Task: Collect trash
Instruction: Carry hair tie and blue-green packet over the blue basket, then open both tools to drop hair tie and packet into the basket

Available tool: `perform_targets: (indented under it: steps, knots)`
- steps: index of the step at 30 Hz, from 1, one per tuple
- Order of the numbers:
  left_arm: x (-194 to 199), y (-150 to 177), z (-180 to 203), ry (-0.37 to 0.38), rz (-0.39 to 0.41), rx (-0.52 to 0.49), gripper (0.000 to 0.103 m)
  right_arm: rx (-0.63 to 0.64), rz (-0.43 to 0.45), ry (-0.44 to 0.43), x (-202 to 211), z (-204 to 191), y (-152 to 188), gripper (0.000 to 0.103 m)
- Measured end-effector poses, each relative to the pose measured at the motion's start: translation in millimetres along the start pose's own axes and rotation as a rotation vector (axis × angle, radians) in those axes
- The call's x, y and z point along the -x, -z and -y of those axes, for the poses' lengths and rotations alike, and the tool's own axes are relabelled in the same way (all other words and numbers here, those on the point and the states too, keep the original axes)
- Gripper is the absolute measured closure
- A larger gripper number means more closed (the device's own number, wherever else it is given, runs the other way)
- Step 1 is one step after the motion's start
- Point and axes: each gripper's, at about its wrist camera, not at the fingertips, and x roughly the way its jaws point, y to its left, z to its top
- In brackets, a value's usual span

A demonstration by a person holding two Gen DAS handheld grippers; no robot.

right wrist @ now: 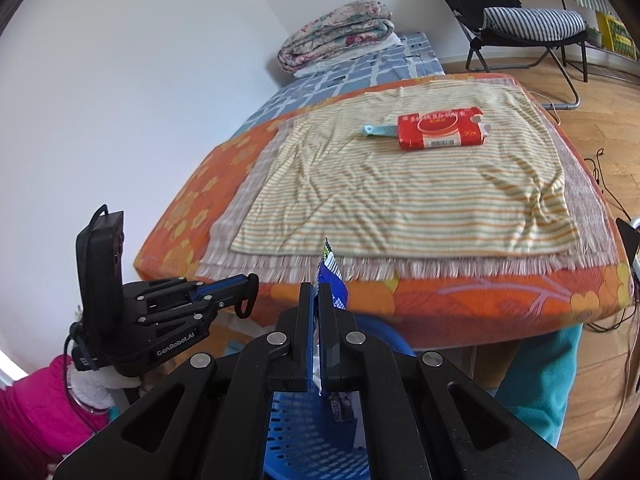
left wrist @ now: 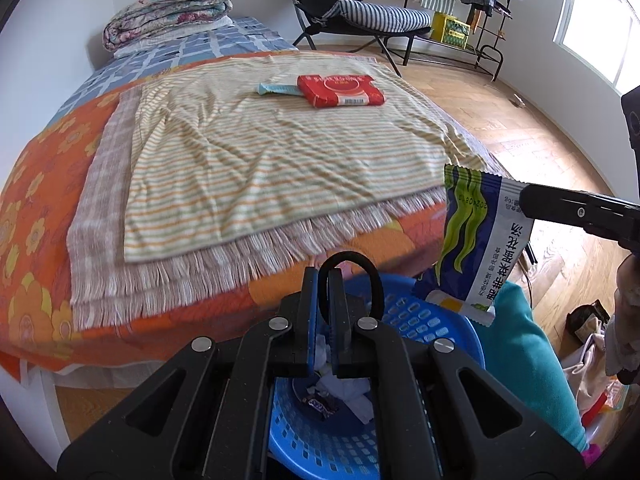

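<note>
Snack wrapper (left wrist: 476, 240) pinched in the closed right gripper (right wrist: 319, 300) above the blue basket (left wrist: 420, 320), left gripper (left wrist: 326, 280) clamped on a black hair tie (left wrist: 370, 276) (loop sticking out), red tissue pack (left wrist: 340, 90) and light-blue wrapper (left wrist: 276, 89) on the striped towel (left wrist: 280, 160).

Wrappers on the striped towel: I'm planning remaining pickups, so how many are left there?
2: a red packet mid-towel, and a light blue wrapper partly tucked under it.

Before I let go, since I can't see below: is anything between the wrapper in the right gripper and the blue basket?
Nothing visible blocks it. The wrapper, pinched in the right gripper, hangs over the blue basket, whose open top shows only trash inside.
</note>
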Motion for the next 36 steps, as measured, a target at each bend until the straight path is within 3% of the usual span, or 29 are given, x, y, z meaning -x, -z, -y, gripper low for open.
perform_targets:
  steps: [13, 31, 33, 36]
  knots:
    - [-5.3, 43.8, 6.5, 0.028, -0.061, 0.033, 0.100, -0.036, -0.075, -0.012, -7.6, -4.5, 39.0, 0.102]
    - [-22.5, 69.6, 17.1, 0.044, -0.142, 0.013, 0.100, -0.062, -0.184, 0.007, -35.3, 0.9, 72.8, 0.102]
    - [-25.6, 71.7, 16.9, 0.044, -0.157, 0.014, 0.097, -0.056, -0.192, 0.013, -37.7, 1.0, 75.3, 0.102]
    - [-28.2, 74.2, 17.4, 0.037, -0.164, 0.014, 0.067, -0.042, -0.213, 0.018, -42.0, 0.0, 79.4, 0.102]
